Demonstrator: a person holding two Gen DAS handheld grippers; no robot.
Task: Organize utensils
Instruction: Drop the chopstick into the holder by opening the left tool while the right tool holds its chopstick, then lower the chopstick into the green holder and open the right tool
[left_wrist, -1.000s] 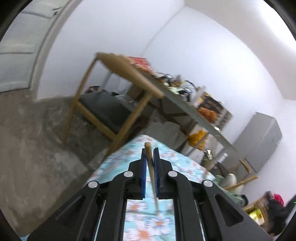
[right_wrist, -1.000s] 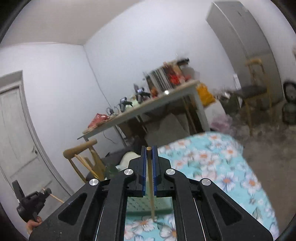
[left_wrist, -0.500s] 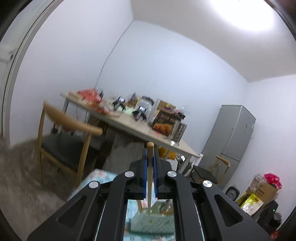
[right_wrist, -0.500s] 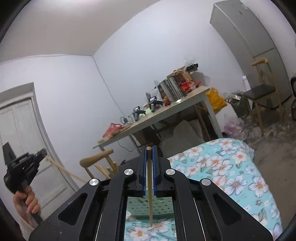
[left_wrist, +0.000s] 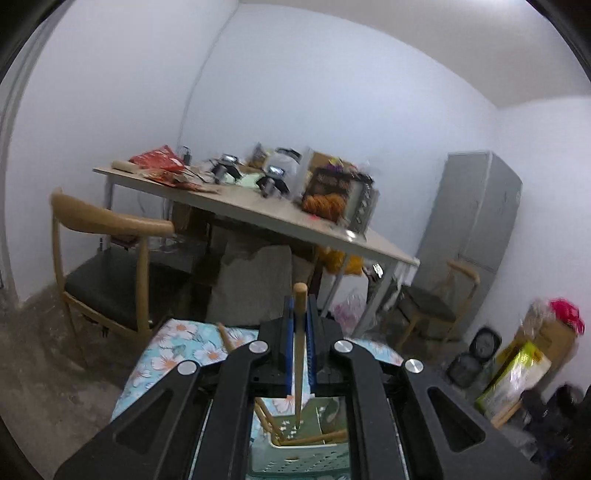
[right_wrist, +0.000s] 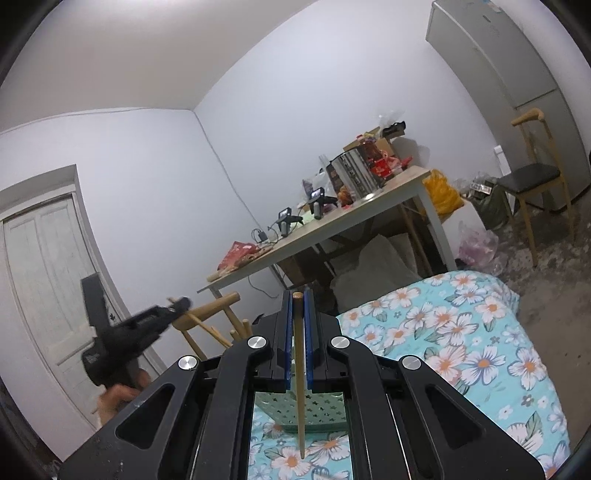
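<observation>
Since a second ago the left gripper (left_wrist: 300, 343) has swung up off the floor-and-chair view, levelled out, and now sits over the pale green basket (left_wrist: 306, 456) with the tip of its wooden chopstick (left_wrist: 299, 354) pointing down into it; the right gripper (right_wrist: 299, 345) has barely shifted, a little closer over the floral cloth (right_wrist: 443, 332). Left view: basket directly below the jaws, several chopsticks (left_wrist: 314, 438) already lying inside. Step in hand looks like dropping the left stick in: keep it near vertical, get the tip well inside the rim before letting go, avoid landing on the sticks lying across the bottom so it doesn't bounce out. Left jaws: nearly closed, blue pads clamped on the stick's upper shaft, thick end poking above them. Right jaws: same, clenched on a second chopstick (right_wrist: 300, 373), its tip hanging over the cloth just in front of the basket wall (right_wrist: 325, 410), not over the opening yet, so it needs a forward move. In the right view the left gripper shows off to the side, blurred
</observation>
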